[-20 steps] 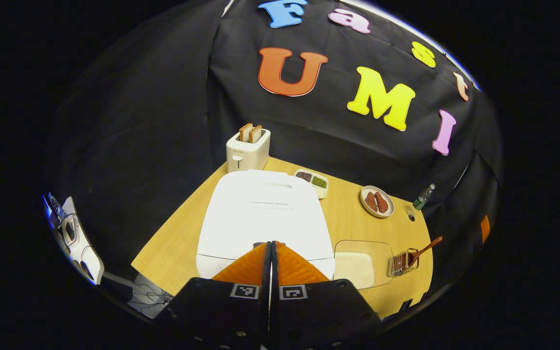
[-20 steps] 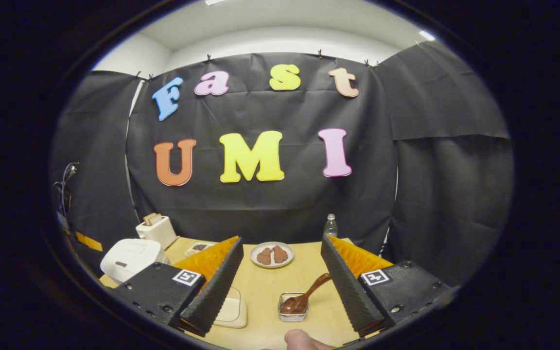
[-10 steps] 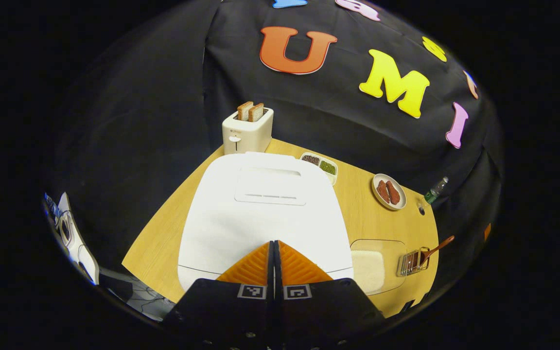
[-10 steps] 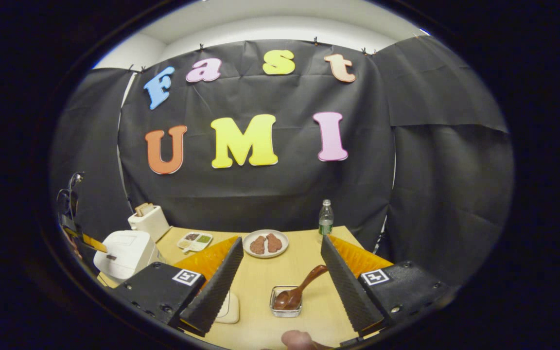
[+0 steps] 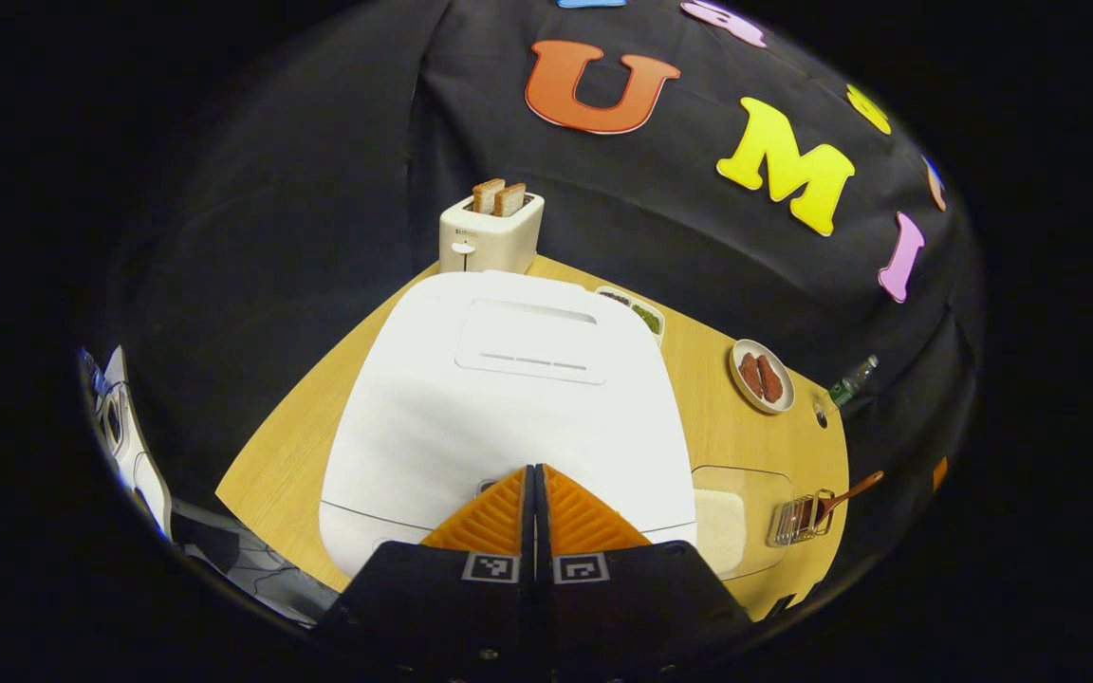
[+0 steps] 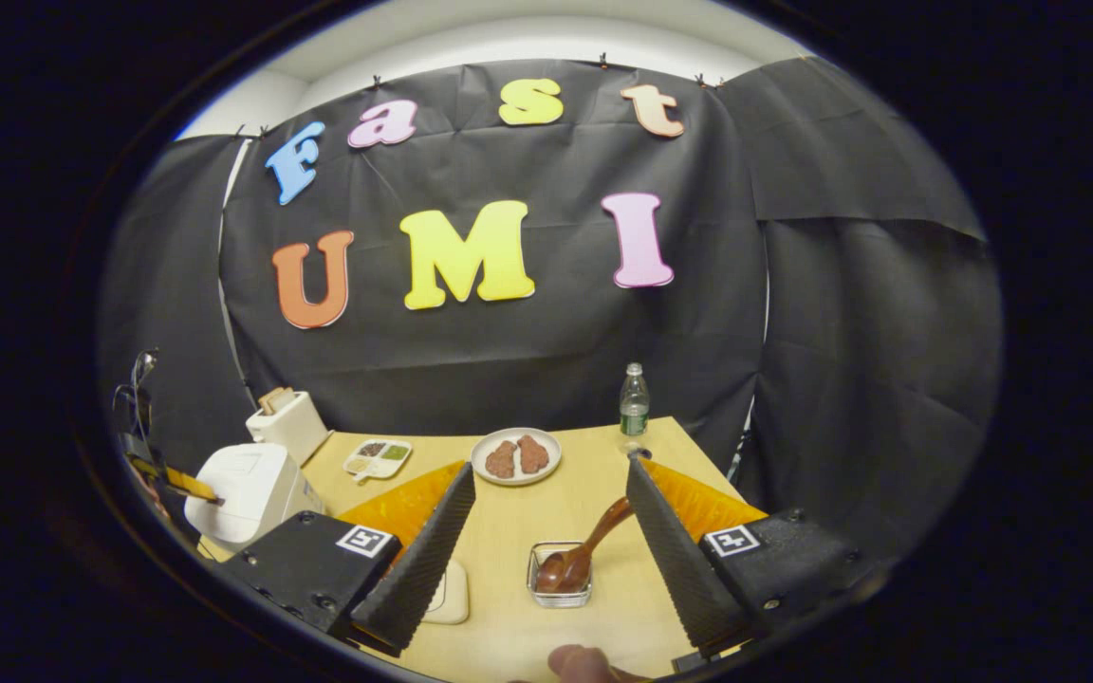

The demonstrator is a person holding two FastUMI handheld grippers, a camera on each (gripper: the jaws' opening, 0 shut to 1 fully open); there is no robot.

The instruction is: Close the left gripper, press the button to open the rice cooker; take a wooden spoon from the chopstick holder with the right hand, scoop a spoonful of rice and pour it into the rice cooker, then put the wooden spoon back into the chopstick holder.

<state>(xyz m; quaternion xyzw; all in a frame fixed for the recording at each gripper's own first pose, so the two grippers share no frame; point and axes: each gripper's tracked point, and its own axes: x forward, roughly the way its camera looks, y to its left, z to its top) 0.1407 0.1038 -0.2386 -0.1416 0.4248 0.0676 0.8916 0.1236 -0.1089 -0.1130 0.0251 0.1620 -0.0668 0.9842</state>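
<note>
Rice cooker [image 5: 509, 389] front edge meets closed left claw [image 5: 534, 471].

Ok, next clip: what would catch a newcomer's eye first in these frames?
The big white rice cooker, lid down, sits right in front of the left hand-held gripper, whose fingers are pressed together at its front edge. In the right gripper view, the open right hand-held gripper frames a brown wooden spoon leaning in a small clear chopstick holder on the light wooden table.

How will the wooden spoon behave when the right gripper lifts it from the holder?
The wooden spoon looks rigid and probably light. Its handle leans out of the chopstick holder, so it may pivot if pinched off-centre.
</note>
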